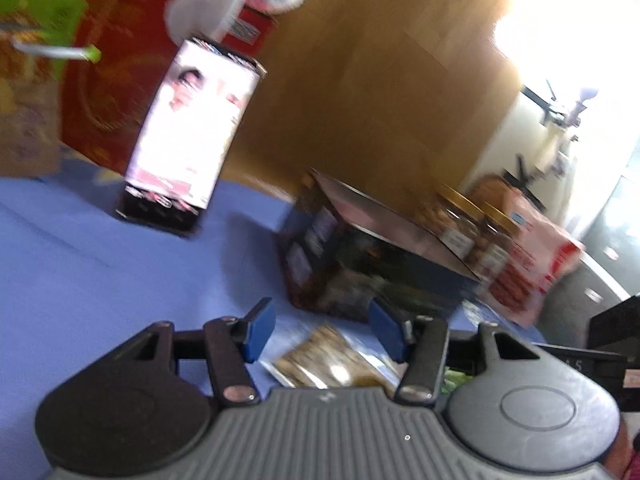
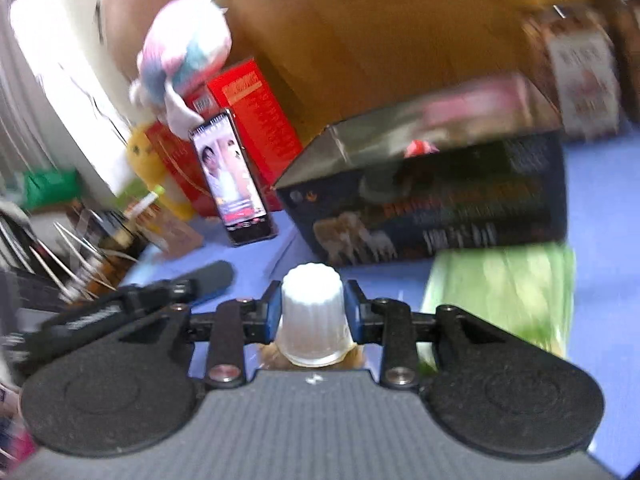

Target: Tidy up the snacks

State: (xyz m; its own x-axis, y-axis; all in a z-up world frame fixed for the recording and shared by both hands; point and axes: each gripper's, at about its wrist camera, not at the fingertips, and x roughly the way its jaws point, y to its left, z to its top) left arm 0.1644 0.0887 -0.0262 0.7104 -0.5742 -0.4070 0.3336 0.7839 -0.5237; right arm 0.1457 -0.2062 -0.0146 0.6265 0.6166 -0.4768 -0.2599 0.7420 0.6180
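the right claw (image 2: 312, 316) is closed on the ribbed white cap (image 2: 311, 312) of a bottle, one blue pad against each side; the bottle below it is almost wholly hidden by the tool, with only a brownish edge showing. the left claw (image 1: 322, 330) stands about halfway open and grips nothing. a flat snack packet (image 1: 320, 360) with brown contents lies on the blue surface (image 1: 100, 280) below and between its pads, and i cannot tell whether the pads reach it.

by my reading, the step in hand is a pick-up on both sides: the capped bottle is already gripped, and the packet is being lined up. the next move would call for the left pads to come down around the packet's edge and close squarely, since a thin slippery pouch could slide out.

just ahead lies the dark printed box (image 2: 432, 200) on its side, a green packet (image 2: 500, 292) touching its near edge. from the left view, gold-lidded jars (image 1: 468, 220) and a red and white bag (image 1: 536, 256) sit behind the box. a phone (image 2: 232, 176) with its screen lit leans against a red box (image 2: 256, 120), and a pastel plush toy (image 2: 188, 56) is perched on top.

both views are smeared with blur, so no label can be read, and where the snacks are meant to go is not visible.
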